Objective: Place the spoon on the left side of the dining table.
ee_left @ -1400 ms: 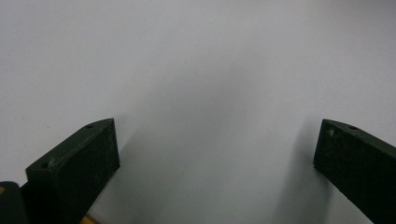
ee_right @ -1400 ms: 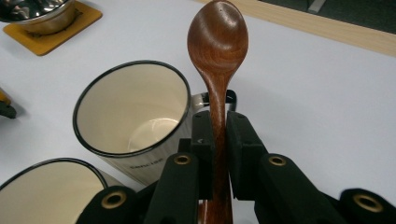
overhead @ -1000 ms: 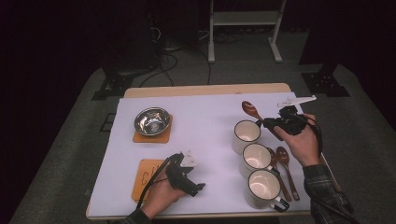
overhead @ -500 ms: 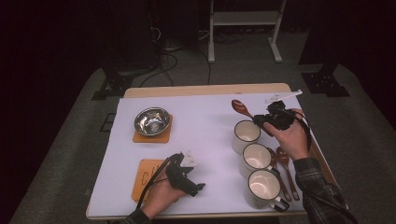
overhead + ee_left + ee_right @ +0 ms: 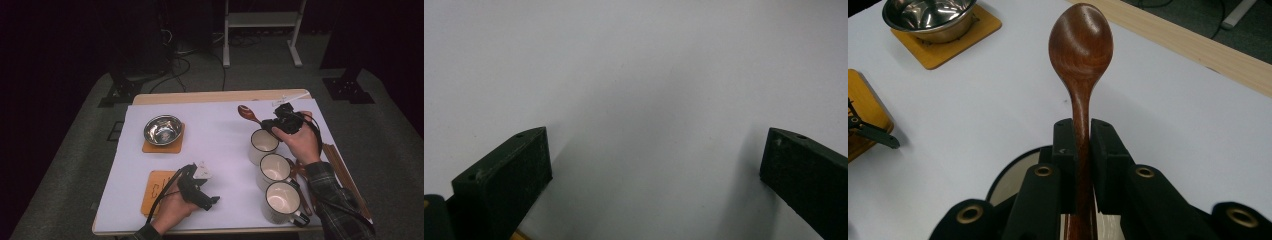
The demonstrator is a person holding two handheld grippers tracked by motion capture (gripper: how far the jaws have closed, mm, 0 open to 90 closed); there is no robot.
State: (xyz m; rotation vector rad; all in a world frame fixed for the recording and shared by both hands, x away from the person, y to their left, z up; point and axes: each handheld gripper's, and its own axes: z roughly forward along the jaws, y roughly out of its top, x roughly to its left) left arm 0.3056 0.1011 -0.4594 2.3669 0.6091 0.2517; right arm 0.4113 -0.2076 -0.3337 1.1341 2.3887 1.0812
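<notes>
Overhead, a wooden spoon [image 5: 1081, 75] is being clamped by its handle between the nearly closed jaws of the right gripper [image 5: 276, 121], bowl pointing away, above the farthest white mug [image 5: 262, 146]. Meanwhile the left gripper [image 5: 200, 187] is being rested on the white table [image 5: 220, 150], jaws spread wide and empty.

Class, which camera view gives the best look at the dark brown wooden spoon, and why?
The right gripper view: the dark brown wooden spoon stands close up, bowl on top, its handle pinched between the right gripper's black jaws. In the high view the spoon is small, sticking out from the right gripper above the far white mug. The left gripper view looks at white table cover.
</notes>
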